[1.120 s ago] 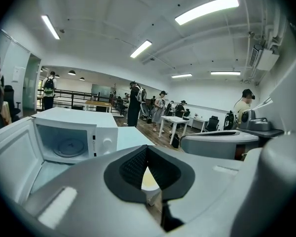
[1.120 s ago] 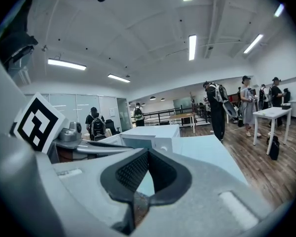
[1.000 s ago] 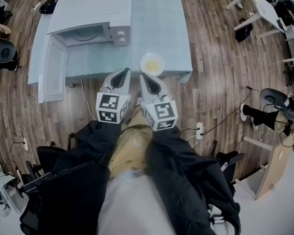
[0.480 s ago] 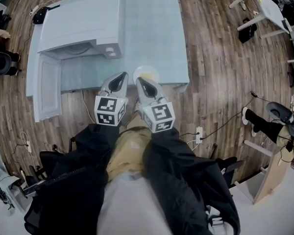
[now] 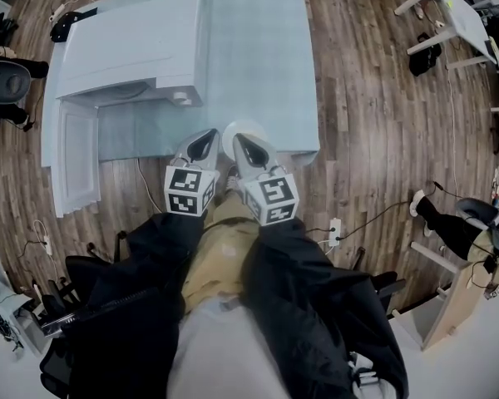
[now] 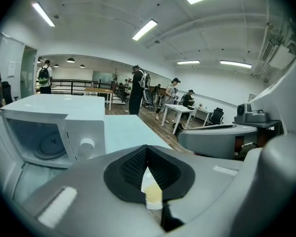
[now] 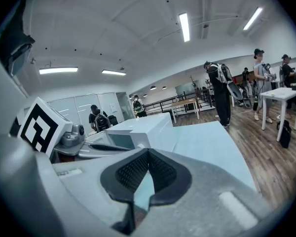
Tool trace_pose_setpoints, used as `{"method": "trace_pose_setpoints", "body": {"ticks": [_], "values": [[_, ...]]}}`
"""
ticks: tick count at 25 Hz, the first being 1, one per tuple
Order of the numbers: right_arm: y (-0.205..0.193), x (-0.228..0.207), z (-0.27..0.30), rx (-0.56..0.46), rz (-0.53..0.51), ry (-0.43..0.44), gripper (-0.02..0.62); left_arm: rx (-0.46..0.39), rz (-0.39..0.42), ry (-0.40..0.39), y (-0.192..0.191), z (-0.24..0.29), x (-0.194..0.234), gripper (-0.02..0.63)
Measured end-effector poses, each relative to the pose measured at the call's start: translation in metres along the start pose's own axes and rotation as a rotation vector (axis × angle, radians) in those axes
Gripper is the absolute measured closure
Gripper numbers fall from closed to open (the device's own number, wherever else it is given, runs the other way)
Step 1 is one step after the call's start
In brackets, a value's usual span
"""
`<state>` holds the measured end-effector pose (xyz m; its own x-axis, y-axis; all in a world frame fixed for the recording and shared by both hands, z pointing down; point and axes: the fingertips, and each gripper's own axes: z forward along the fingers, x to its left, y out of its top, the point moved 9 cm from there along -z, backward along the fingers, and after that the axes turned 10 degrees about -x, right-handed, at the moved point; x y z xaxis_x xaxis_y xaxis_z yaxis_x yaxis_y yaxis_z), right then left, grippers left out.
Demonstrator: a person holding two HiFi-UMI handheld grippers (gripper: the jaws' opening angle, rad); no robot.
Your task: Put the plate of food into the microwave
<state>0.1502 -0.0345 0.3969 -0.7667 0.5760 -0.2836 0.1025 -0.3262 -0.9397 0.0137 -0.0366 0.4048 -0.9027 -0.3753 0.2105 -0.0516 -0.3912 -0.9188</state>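
Note:
A white microwave [image 5: 133, 48] stands on the left of the pale blue table [image 5: 258, 56], its door [image 5: 75, 160] swung open toward the table's front edge. Its empty cavity and turntable [image 6: 49, 144] show in the left gripper view. A white plate [image 5: 233, 129] with yellow food [image 6: 153, 195] sits at the table's front edge, mostly hidden behind the gripper tips. My left gripper [image 5: 206, 135] and right gripper [image 5: 239, 140] hover side by side just short of the plate. Both are shut with nothing between their pads.
Wooden floor surrounds the table. A power strip [image 5: 334, 223] and cables lie to the right, a black chair [image 5: 4, 81] stands at the far left, white desks [image 5: 457, 15] at the upper right. Several people stand far behind the table [image 6: 138, 90].
The table and microwave have slid toward me and to the left in the head view. The plate, clear of the gripper tips a second ago, is now mostly covered by them. Both grippers stay shut.

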Motion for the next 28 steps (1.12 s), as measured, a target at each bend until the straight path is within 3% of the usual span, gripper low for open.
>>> {"method": "trace_pose_setpoints", "body": {"ticks": [19,28], "values": [[-0.118,-0.027,-0.008,0.282,0.251,-0.178,0.598,0.239,-0.084,-0.040,-0.086,0.019,0.028,0.609],[-0.169,-0.042,-0.013,0.368,0.358,-0.262,0.597,0.330,-0.097,-0.045,-0.119,0.031,0.032,0.609]]}}
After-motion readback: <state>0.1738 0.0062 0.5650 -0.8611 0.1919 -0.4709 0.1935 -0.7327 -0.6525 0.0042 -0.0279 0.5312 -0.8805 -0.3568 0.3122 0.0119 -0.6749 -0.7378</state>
